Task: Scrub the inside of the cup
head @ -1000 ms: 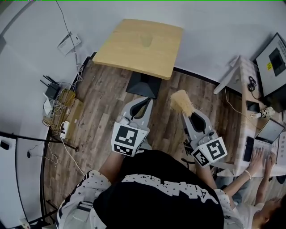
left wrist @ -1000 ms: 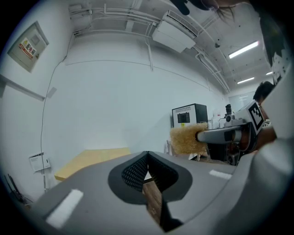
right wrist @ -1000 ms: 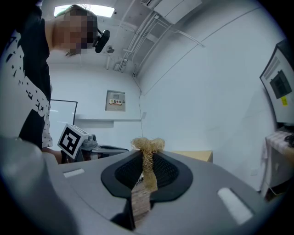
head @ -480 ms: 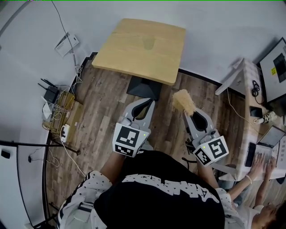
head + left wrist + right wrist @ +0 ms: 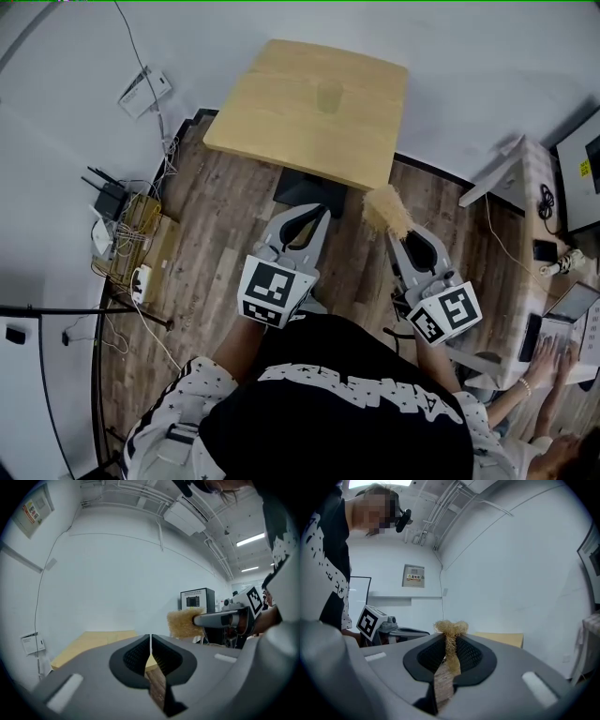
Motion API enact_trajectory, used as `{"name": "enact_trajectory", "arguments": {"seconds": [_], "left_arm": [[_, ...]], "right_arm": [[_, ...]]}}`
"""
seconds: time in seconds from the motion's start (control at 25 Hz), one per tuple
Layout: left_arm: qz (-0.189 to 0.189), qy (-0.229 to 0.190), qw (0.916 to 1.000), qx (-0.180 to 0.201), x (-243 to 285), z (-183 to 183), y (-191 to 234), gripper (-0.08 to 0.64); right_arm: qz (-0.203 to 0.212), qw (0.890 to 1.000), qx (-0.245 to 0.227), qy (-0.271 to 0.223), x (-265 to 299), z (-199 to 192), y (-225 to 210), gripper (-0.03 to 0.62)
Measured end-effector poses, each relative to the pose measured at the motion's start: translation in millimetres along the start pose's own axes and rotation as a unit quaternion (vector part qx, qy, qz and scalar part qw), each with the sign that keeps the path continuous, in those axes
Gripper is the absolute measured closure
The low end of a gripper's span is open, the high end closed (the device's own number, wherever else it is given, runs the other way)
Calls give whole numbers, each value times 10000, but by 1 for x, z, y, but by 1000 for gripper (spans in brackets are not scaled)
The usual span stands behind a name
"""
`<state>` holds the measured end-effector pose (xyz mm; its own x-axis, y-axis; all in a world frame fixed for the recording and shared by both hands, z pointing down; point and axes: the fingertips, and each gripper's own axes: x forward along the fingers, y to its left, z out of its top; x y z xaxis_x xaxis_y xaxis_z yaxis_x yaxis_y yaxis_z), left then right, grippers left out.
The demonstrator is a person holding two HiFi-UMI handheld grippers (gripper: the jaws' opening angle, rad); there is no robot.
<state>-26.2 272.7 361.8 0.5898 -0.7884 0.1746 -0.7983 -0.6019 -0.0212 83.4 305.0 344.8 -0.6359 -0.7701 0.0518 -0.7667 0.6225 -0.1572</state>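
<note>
Two grippers, both mine, sit low in the head view, and the step in hand, I judge, is the approach. Nearest, my left gripper (image 5: pixel 150 641) has its jaws closed together on nothing; it should open before it steadies anything. My right gripper (image 5: pixel 449 645) is clamped on a tan fibrous scrubbing pad (image 5: pixel 386 211), tuft poking past the tips. Farther up stands the light wooden square table (image 5: pixel 272 117), and on it, upper middle, the clear see-through cup (image 5: pixel 328 97) — well apart from both. I should come in level, pad aimed at its mouth.
</note>
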Motion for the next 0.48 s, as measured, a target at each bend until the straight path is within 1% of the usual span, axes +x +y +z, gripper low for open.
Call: {"name": "enact_trajectory", "arguments": {"seconds": [0.48], "left_arm": [[-314, -21, 9993, -222, 18, -8, 56, 544]], "right_arm": [[-424, 9989, -78, 179, 53, 0, -3, 526]]}}
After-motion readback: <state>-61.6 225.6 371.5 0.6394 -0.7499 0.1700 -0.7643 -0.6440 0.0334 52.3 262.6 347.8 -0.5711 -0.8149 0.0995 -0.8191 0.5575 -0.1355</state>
